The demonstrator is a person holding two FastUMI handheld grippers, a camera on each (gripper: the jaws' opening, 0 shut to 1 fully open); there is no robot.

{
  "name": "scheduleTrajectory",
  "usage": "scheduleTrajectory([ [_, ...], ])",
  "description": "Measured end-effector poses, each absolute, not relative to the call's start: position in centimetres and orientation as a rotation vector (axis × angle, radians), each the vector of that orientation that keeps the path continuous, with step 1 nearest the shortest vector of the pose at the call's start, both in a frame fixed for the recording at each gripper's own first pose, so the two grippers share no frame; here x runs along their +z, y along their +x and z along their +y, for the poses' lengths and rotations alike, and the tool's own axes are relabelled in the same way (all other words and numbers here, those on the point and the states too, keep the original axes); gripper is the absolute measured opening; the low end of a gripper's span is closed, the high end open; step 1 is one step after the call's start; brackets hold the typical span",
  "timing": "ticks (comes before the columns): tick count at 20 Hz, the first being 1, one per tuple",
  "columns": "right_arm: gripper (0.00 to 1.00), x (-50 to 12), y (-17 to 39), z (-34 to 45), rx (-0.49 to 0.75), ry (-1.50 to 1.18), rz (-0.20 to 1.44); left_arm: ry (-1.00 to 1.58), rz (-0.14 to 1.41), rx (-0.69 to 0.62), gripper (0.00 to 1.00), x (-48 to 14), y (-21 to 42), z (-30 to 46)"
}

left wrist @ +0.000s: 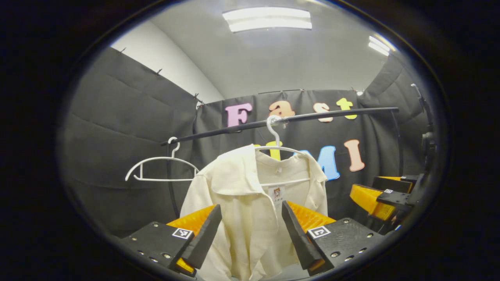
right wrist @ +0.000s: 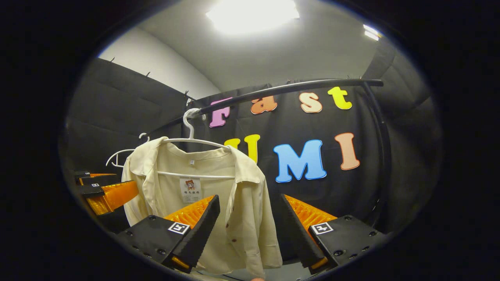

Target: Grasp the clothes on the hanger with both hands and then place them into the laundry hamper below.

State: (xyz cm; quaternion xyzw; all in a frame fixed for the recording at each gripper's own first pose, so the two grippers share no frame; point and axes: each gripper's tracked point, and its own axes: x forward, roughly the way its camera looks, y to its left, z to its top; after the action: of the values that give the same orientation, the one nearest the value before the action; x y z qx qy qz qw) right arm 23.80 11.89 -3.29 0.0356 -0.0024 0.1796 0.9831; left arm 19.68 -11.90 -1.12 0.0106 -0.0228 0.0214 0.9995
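Observation:
A cream collared shirt (left wrist: 250, 195) hangs on a white hanger (left wrist: 275, 134) from a black rail (left wrist: 332, 114). My left gripper (left wrist: 250, 205) is open just short of the shirt, its fingers framing the shirt's front below the collar without touching it. In the right gripper view the same shirt (right wrist: 203, 195) hangs left of centre on its hanger (right wrist: 190, 127). My right gripper (right wrist: 249, 198) is open, level with the shirt's right shoulder and sleeve. The right gripper (left wrist: 381, 191) appears at the right edge of the left gripper view, and the left gripper (right wrist: 99, 185) at the left edge of the right gripper view.
An empty white hanger (left wrist: 160, 169) hangs on the rail to the left of the shirt. The rail (right wrist: 293, 88) bends down into an upright post (right wrist: 384, 156) at the right. Black cloth walls close in the booth behind and on both sides.

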Motion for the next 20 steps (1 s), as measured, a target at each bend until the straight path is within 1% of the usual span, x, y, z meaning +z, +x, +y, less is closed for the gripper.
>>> scheduleTrajectory([
  [4,0.97,-4.1,26.5,14.7,0.431,0.107,0.014,0.044,-0.044,0.064,0.92,-2.1,22.7,-13.2],
  [10,0.97,-4.7,30.9,17.2,0.480,0.130,-0.003,0.055,0.001,0.165,0.92,-5.1,27.0,-11.9],
  [14,0.96,-6.5,34.4,17.9,0.451,0.134,0.026,0.062,0.032,0.230,0.92,-6.4,28.7,-10.9],
  [15,0.96,-7.1,35.3,17.8,0.437,0.133,0.036,0.071,0.028,0.246,0.92,-6.5,29.0,-10.7],
  [16,0.94,-7.7,36.2,17.7,0.417,0.125,0.048,0.081,0.024,0.260,0.90,-6.6,29.4,-10.5],
  [17,0.96,-8.3,37.0,17.7,0.405,0.118,0.059,0.088,0.021,0.272,0.91,-6.6,29.7,-10.5],
  [18,0.94,-8.7,37.7,17.8,0.400,0.116,0.070,0.091,0.018,0.277,0.92,-6.6,30.2,-10.5],
  [19,0.94,-8.8,38.1,18.3,0.398,0.121,0.077,0.099,0.018,0.283,0.92,-6.6,30.7,-10.5],
  [20,0.98,-8.8,38.4,18.7,0.402,0.132,0.082,0.112,0.025,0.294,0.91,-6.6,31.1,-10.3],
])
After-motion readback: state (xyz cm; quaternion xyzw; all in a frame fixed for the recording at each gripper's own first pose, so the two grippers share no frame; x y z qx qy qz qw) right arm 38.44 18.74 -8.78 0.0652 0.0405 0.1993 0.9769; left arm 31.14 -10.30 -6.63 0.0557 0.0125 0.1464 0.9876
